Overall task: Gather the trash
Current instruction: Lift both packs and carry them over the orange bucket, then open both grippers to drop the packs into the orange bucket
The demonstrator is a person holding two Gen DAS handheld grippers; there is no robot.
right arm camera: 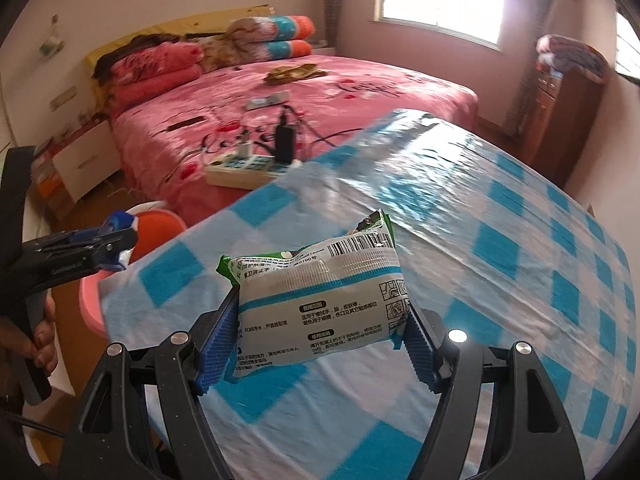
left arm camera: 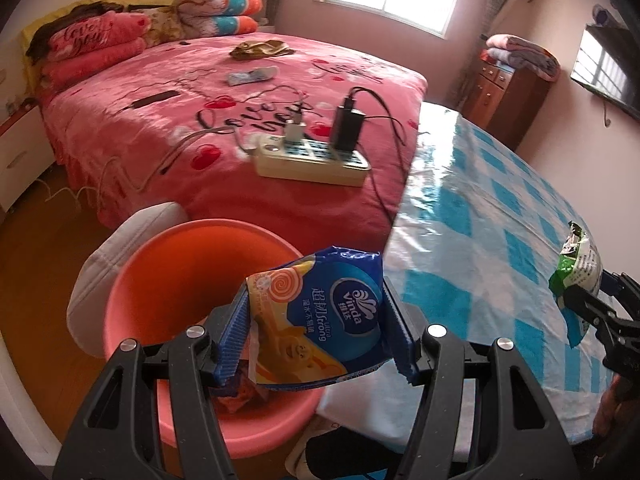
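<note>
- Left gripper is clamped on the blue tissue wrapper, dangling it right over the pink bin below its fingers.
- Right gripper is pinching the wipes pack, lifted above the checkered table.
- So it looks like drop-off time: left just needs to let go, then right has to swing over to the bin on its left.

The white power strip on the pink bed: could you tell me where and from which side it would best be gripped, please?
Probably across the short width of the power strip at its free right end, coming from above. The chargers stand plugged in along the left and middle and cables trail off that side, so the bare end leaves a tool room; the long flat body suits a pinch across its narrow sides.
</note>
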